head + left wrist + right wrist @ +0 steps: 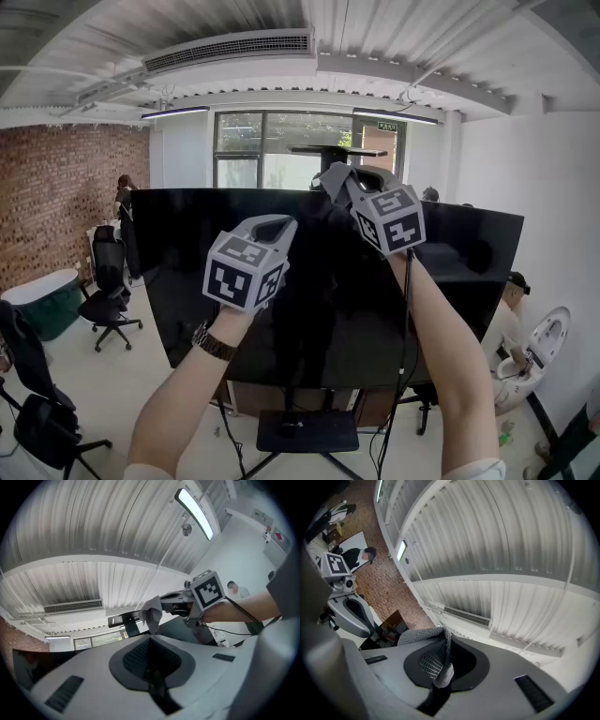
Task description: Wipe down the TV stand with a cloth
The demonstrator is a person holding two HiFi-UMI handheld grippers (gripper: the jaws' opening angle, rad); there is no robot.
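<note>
The right claw [444,637] is clenched on a grey cloth [437,662]. One fold is pinched between its jaws and the rest bunches out over the left side of the claw's tip. The left claw [150,641] is pressed closed with nothing in it. Seen from it, the right claw sits up and to the right, with the cloth drooping from its tip. In the head view both claws are raised in front of a large black TV [187,281], the right one higher than the left. The TV stand [307,431] is well below both claws, under the screen's lower edge, and neither claw touches it. A watch [214,343] is on the left wrist.
</note>
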